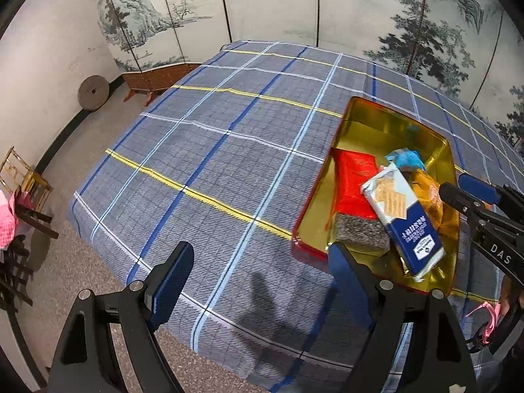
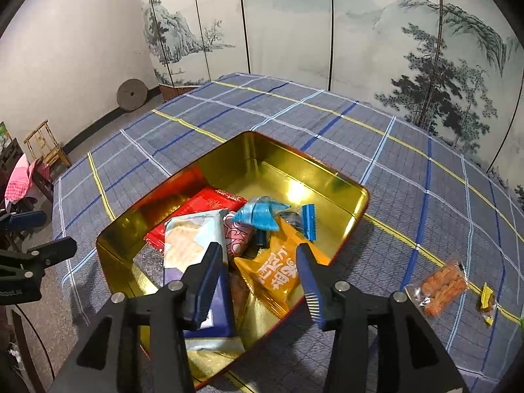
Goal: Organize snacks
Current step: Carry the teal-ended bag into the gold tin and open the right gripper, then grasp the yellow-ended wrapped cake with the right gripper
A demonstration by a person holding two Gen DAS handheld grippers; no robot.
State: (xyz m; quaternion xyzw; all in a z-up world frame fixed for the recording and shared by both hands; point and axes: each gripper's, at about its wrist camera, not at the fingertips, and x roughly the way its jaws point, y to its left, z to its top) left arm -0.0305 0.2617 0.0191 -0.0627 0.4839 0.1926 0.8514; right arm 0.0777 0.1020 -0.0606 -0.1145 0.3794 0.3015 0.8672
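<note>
A: Painted screen (image 2: 360, 32) behind, plaid cloth (image 1: 213, 150) over the table. Gold tin (image 2: 327, 183) lying open on it, already piled: red pack (image 2: 203, 203), biscuit pack (image 2: 196, 245), blue pack (image 2: 258, 216), orange pack (image 2: 278, 271).

B: And the tongs?

A: Right gripper (image 2: 258, 281) hanging over the orange pack, part open, nothing pinched between the pads. Left gripper (image 1: 258, 278) spread wide over bare cloth, just beside the tin's near corner, empty too.

B: Anything outside the tin?

A: Clear bag of orange snacks (image 2: 439, 291) and a small yellow sweet (image 2: 486, 301), both on the cloth, well to the right.

B: So, probably: lift clear of the pile first, without snagging the orange pack.

A: Then swing right, open wider over the clear bag, pinch low at its middle; crinkly film, likely to slip.

B: Drop toward the tin's bare far end, not on the heap.
</note>
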